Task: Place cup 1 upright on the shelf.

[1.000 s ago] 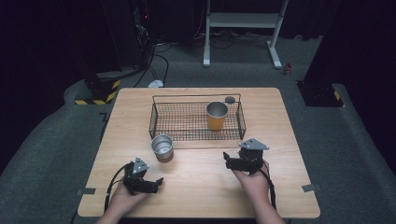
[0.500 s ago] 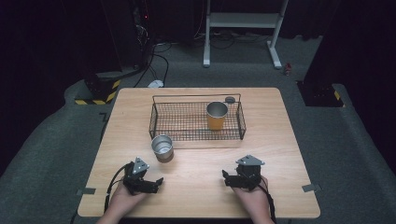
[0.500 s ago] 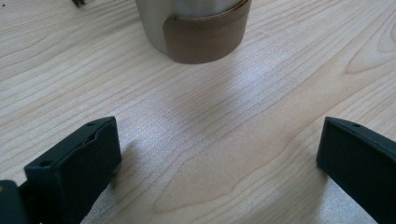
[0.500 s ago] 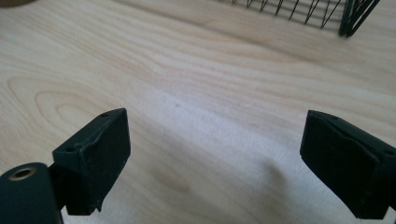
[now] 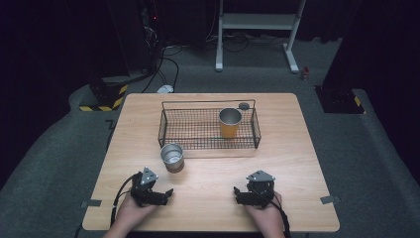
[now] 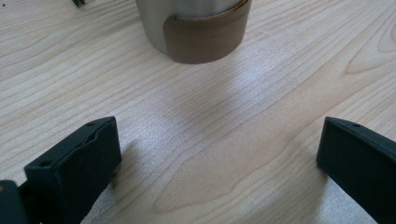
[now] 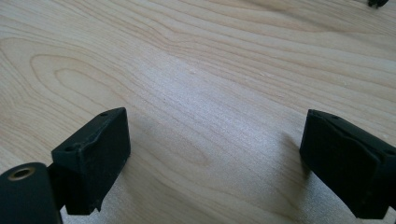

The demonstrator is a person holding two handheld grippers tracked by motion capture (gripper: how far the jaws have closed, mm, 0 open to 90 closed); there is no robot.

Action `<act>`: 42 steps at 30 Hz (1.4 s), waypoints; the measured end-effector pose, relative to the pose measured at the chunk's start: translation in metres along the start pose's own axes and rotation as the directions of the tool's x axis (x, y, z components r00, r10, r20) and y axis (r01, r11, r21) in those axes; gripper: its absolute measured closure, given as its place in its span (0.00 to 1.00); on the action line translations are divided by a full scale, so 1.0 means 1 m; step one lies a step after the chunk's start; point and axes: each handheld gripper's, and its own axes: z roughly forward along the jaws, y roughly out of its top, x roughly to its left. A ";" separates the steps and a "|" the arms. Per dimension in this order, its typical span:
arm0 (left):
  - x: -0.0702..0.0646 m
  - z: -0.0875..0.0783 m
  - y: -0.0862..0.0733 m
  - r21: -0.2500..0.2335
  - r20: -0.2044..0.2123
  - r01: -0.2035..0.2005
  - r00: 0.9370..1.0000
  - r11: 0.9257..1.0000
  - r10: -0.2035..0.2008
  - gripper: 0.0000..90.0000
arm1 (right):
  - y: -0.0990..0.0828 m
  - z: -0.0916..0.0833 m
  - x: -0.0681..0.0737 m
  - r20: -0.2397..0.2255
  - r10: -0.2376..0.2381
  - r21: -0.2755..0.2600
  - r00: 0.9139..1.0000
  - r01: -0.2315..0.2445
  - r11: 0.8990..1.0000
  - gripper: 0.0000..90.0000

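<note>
Short silver metal cup with a brown band (image 5: 172, 157) upright, mouth up, long axis vertical, near the left gripper (image 5: 166, 195), jaws wide, right gripper (image 5: 236, 195) likewise wide, both empty on the wooden table (image 5: 297, 148)

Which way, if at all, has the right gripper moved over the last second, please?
Yes: the right gripper has drawn back from the wire basket toward the table's near edge.

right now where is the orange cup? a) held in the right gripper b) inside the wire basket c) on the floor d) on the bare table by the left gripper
b: the orange cup stands upright inside the wire basket, at its right end; the cup on the bare table is the silver cup.
</note>
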 end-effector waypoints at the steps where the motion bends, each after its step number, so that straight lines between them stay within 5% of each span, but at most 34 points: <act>1: 0.000 0.000 0.000 0.001 0.000 -0.004 1.000 1.000 0.004 0.00 | 0.000 0.000 0.000 -0.001 -0.003 0.000 1.000 0.003 1.000 0.10; 13: 0.004 -0.002 0.006 0.044 0.011 -0.002 1.000 0.999 0.001 0.03 | 0.000 0.000 0.001 0.003 0.005 0.001 1.000 -0.005 1.000 0.10; 21: 0.010 -0.009 0.010 -0.018 0.002 0.006 1.000 1.000 -0.006 0.03 | 0.000 0.000 0.001 0.004 0.005 0.001 1.000 -0.005 1.000 0.10; 33: 0.015 -0.020 0.014 -0.088 0.043 0.049 0.998 0.995 -0.045 0.03 | 0.000 0.000 0.001 0.005 0.007 0.001 1.000 -0.007 1.000 0.10; 42: 0.010 -0.021 0.018 -0.116 0.024 0.032 0.999 0.993 -0.029 0.03 | 0.000 0.000 0.001 0.005 0.007 0.001 1.000 -0.007 1.000 0.10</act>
